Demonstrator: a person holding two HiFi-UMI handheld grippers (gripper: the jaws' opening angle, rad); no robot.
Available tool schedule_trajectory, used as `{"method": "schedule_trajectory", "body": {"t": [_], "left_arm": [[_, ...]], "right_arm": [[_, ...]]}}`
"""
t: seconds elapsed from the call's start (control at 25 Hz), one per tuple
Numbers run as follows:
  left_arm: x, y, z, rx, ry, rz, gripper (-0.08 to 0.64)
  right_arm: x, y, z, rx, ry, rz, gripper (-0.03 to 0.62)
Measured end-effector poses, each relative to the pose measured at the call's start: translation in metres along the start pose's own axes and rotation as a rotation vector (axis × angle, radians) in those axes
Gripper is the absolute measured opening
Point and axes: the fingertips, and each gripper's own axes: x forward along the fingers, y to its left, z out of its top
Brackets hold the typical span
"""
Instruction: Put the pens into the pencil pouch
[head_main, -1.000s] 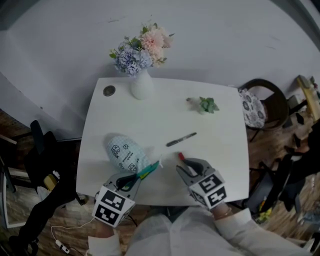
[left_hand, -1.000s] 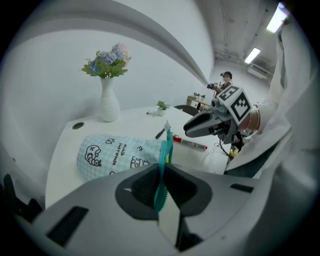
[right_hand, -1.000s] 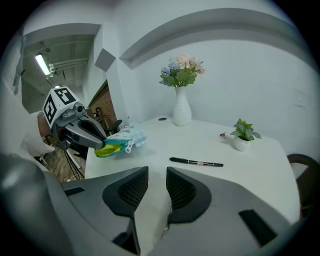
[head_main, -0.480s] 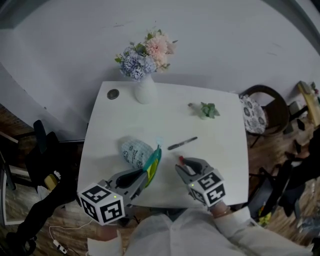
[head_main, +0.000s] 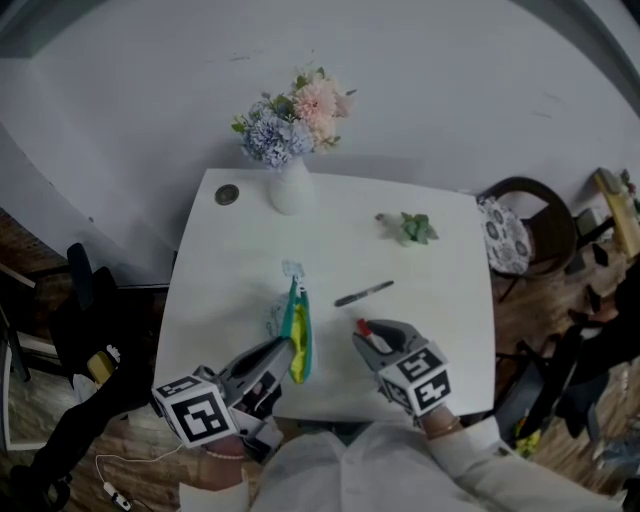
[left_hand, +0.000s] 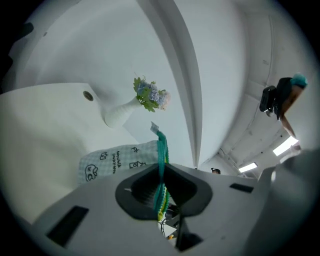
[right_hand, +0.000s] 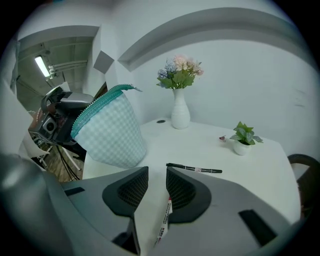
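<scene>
The checked pale-green pencil pouch stands on edge near the table's front, teal zipper uppermost. My left gripper is shut on the zipper edge. The left gripper view shows the zipper running between my left gripper's jaws and the pouch hanging to the left. My right gripper sits to the right of the pouch, shut on a red-tipped pen. That pen lies along the right jaw. A black pen lies on the table beyond it, apart from the pouch.
On the white table, a white vase of flowers stands at the back edge with a small round disc to its left. A small potted plant is at back right. A chair stands off the table's right side.
My left gripper has swung right and raised the pouch from lying flat to standing on edge, closer to the right gripper. The right gripper and black pen have stayed put.
</scene>
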Motion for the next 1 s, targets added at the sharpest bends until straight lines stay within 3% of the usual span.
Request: {"method": "schedule_trajectory", "body": {"t": [0.16, 0.64, 1.0], "left_arm": [[-0.005, 0.012, -0.003, -0.02, -0.004, 0.028, 0.035], [-0.011, 0.023, -0.006, -0.075, -0.038, 0.015, 0.035], [-0.007, 0.026, -0.013, -0.086, -0.017, 0.01, 0.035]], "right_arm": [[0.002, 0.001, -0.006, -0.003, 0.02, 0.004, 0.106], [0.017, -0.02, -0.021, -0.003, 0.083, -0.031, 0.107], [0.036, -0.034, -0.042, 0.004, 0.192, -0.045, 0.106]]}}
